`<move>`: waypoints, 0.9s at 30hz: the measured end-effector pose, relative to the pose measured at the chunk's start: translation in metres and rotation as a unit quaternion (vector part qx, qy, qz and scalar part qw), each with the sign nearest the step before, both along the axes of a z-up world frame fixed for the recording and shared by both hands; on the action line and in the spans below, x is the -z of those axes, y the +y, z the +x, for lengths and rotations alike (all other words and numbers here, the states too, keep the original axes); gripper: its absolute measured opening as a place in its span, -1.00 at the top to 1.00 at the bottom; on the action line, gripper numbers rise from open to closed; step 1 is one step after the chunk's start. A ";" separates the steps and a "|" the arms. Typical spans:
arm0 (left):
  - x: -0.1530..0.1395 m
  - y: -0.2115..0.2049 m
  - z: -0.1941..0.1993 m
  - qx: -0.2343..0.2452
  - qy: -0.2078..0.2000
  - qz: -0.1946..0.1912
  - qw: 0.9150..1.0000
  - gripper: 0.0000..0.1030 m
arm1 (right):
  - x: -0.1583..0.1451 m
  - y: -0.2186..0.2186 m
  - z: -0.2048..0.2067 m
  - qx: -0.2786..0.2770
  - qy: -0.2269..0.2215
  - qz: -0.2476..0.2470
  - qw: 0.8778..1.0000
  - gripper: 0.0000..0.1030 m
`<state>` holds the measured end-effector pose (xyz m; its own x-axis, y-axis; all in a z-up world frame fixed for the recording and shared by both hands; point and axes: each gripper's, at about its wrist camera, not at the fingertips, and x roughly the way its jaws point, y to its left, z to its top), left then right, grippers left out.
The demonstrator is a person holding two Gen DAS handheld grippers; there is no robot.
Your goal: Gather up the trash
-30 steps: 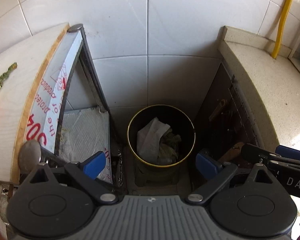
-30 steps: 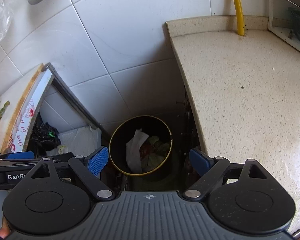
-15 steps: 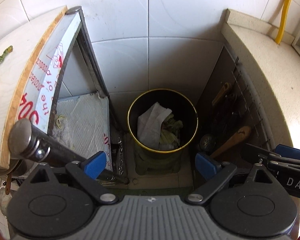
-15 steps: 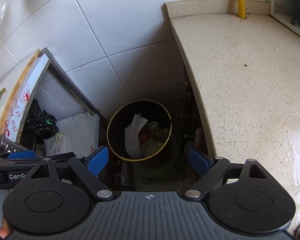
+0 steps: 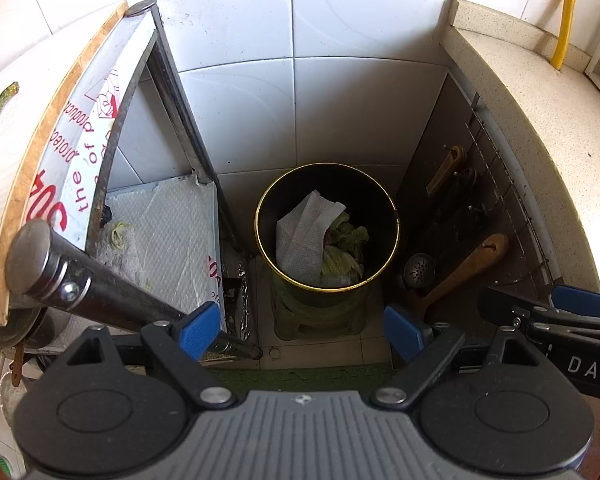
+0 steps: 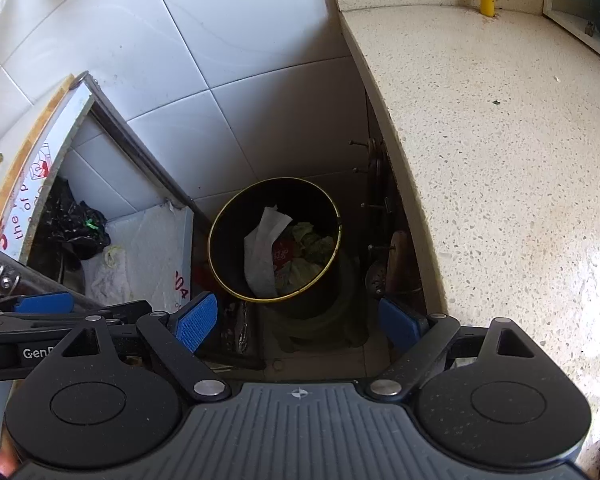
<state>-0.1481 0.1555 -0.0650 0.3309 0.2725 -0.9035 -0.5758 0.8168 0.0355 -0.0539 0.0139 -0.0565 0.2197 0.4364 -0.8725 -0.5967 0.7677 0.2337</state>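
A black bin with a gold rim [image 5: 257,224] stands on the floor in the gap between a steel table and a stone counter. Inside it lie a white paper towel [image 5: 306,236] and green leaf scraps [image 5: 346,246]. My left gripper [image 5: 302,328] hangs above and in front of the bin; its jaws are closing, with nothing pressed between the pads. In the right wrist view, the bin's rim [image 6: 212,248] again lies ahead of and below my right gripper [image 6: 298,324], which is open and empty. Both grippers point steeply down, side by side.
A black pan handle [image 5: 100,292] juts out past my left finger. The steel table [image 5: 60,140] stands left, with a black bag [image 6: 76,224] on its lower shelf. The speckled counter [image 6: 500,160] is on the right. A wooden ladle [image 5: 468,268] and a strainer [image 5: 419,270] hang beneath it.
Both cameras have tipped further down, so the bin sits higher in each view. The pan handle has come into the left wrist view. The left jaws have narrowed slightly.
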 end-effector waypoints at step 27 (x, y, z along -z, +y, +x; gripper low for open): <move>-0.004 -0.007 -0.010 -0.001 -0.008 0.019 1.000 -0.62 | -0.001 0.003 -0.004 -0.003 -0.003 -0.003 1.000 -0.78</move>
<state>-0.1579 0.1483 -0.0606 0.3450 0.3077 -0.8867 -0.5787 0.8136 0.0572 -0.0579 0.0172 -0.0558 0.2227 0.4324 -0.8738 -0.6029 0.7654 0.2251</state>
